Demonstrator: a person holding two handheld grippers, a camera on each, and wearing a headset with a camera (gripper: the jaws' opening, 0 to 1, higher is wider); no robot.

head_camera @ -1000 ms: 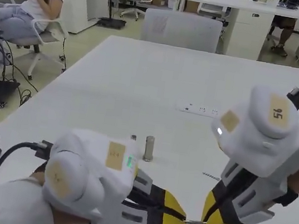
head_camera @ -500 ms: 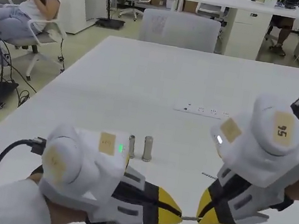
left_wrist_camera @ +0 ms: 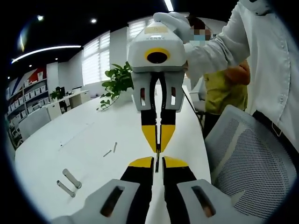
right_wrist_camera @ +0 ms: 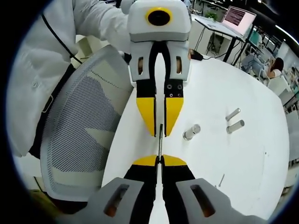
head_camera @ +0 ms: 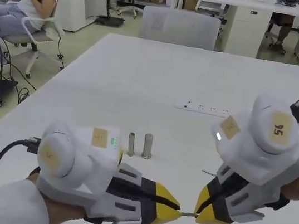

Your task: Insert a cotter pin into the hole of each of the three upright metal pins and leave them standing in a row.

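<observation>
Yellow-tipped left gripper (head_camera: pixel 174 212) and right gripper (head_camera: pixel 200 212) jaws are both pinching a thin metal cotter pin (head_camera: pixel 187 213); a mistimed release is likely risking a drop.

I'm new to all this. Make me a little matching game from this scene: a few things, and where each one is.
Things:
1. cotter pin
2. two metal pins
3. power strip

Places:
A. lying flat on the table beyond the grippers
B. pinched between the tips of the left gripper and right gripper
C. standing upright side by side

Pairs: 1-B, 2-C, 3-A
</observation>
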